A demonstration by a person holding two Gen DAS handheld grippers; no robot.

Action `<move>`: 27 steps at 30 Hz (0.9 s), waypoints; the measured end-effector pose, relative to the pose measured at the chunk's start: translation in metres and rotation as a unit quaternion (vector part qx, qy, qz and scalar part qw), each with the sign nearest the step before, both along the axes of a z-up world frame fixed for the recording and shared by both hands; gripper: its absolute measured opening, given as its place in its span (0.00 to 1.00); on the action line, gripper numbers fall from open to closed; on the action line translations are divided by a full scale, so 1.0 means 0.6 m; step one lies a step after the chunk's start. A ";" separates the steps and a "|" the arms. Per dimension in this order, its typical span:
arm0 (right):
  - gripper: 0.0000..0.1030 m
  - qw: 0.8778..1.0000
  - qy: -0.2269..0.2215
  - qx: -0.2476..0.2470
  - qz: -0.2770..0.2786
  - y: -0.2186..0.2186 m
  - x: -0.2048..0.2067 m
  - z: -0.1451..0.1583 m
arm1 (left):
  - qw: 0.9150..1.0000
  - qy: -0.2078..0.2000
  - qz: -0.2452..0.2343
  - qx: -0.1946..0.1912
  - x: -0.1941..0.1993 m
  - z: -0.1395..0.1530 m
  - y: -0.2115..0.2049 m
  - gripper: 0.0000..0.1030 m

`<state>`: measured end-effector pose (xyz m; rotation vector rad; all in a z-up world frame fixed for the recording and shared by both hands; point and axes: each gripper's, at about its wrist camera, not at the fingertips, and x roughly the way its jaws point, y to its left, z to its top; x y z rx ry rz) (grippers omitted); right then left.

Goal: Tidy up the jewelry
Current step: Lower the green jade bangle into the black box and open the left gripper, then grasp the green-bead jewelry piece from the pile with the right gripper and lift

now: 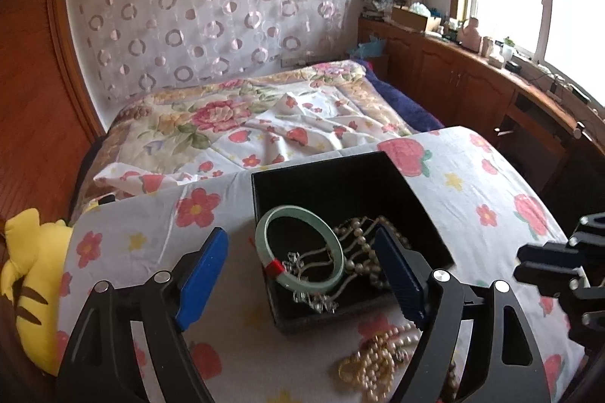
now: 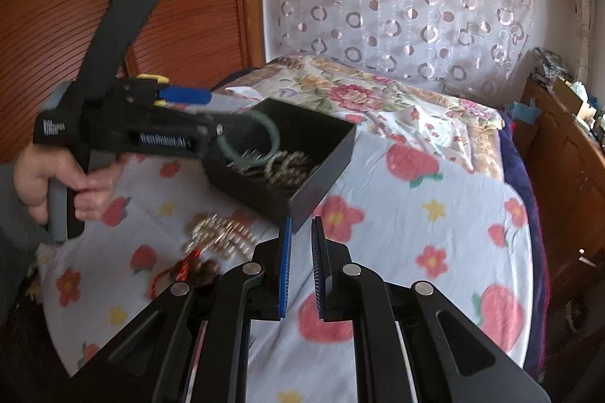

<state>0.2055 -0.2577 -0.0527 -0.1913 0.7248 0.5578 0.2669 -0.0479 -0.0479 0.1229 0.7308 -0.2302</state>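
Observation:
A black open box (image 1: 321, 170) (image 2: 325, 176) stands on a flower-print cloth. Inside it lie a pale green bangle (image 1: 264, 240) (image 2: 275, 138) with a red wrap, a pearl necklace (image 1: 359, 232) and a silver piece (image 1: 314, 301). My left gripper (image 1: 302, 274) (image 2: 215, 113) is open at the box's near side. The bangle sits between its blue fingers (image 1: 204, 274), untouched by either pad. A heap of gold and pearl beads (image 1: 378, 361) (image 2: 219, 236) lies on the cloth in front of the box, beside a red-corded brown bracelet (image 2: 193, 268). My right gripper (image 2: 302, 225) (image 1: 548, 263) hovers shut and empty near the box's corner.
A person's hand (image 2: 56, 183) grips the left tool's handle. A yellow plush toy (image 1: 30, 289) lies at the cloth's left edge. Behind is a bed with a floral quilt (image 1: 227, 115), and a wooden cabinet (image 1: 472, 81) runs under the window at right.

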 end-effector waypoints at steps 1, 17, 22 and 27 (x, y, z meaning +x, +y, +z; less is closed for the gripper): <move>0.12 1.000 0.004 0.001 0.005 0.000 -0.012 -0.006 | 1.000 -0.004 -0.005 -0.004 -0.012 0.002 0.002 0.74; 0.40 0.995 0.053 -0.054 0.066 0.031 -0.092 -0.094 | 0.998 0.014 -0.037 -0.044 -0.185 -0.063 0.034 0.74; 0.40 0.993 0.048 -0.088 0.069 0.051 -0.087 -0.105 | 0.998 0.017 -0.035 -0.050 -0.214 -0.070 0.044 0.74; 0.20 0.993 0.063 -0.067 0.074 0.053 -0.079 -0.105 | 0.998 0.017 -0.032 -0.048 -0.226 -0.071 0.049 0.74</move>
